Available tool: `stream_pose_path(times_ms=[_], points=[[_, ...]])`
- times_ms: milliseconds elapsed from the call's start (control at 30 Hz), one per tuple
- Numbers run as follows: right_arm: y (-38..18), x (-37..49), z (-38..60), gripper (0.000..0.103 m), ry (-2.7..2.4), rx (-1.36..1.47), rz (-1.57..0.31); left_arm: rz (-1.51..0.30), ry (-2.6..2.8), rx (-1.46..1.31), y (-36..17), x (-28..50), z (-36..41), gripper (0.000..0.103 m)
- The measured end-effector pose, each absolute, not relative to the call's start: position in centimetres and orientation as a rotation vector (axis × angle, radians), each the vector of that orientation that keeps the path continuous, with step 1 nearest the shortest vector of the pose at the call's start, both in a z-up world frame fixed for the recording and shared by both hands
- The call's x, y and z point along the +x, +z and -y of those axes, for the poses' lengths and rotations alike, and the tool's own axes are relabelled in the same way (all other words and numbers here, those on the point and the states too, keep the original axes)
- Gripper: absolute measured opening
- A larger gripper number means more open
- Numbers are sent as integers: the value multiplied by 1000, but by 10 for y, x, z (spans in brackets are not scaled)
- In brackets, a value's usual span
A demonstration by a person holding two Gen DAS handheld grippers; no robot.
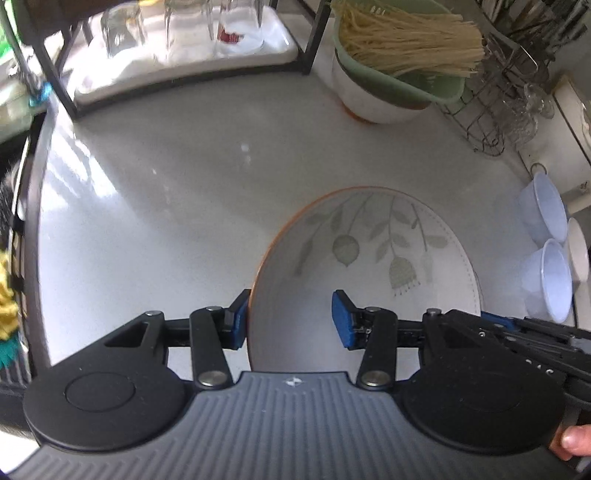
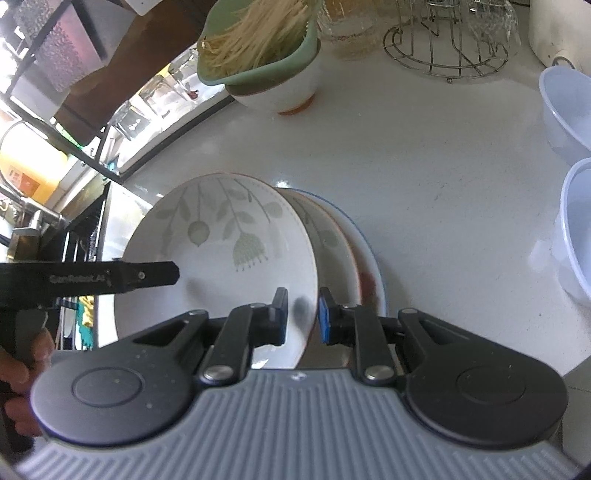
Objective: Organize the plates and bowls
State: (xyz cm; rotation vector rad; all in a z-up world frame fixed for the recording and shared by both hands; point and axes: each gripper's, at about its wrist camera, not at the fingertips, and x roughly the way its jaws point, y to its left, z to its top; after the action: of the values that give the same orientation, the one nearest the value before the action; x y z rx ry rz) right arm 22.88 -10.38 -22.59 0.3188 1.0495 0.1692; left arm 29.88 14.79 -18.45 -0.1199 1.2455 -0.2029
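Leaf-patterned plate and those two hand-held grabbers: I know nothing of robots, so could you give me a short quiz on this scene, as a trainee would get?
1. True or false: the right gripper is clamped on the rim of the leaf-patterned plate.
2. What sticks out of the green container at the back of the counter? A. noodles B. apples C. spoons
3. Fill in the missing word: the left gripper has one pad on each side of the plate's rim, with its jaws ___.

Key: 1 true; 2 A; 3 open.
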Motion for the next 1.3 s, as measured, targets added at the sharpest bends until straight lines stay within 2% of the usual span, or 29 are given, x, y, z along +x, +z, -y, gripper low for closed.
stream_pose_path(times_ms=[233,667,1167,1300], points=[[-223,225,113,20,185,301,-1034,-1217,-170,-147,-177,288,-145,51],[-193,215,130,20,201,231,-954,-1087,-124,-209,-130,260,-139,51],[-117,178,163,20,314,191,-713,-879,-167,-196,-52,202,-89,51],[-100,157,175,19,302,98,-626,-827,-176,-220,-38,182,-71,51]])
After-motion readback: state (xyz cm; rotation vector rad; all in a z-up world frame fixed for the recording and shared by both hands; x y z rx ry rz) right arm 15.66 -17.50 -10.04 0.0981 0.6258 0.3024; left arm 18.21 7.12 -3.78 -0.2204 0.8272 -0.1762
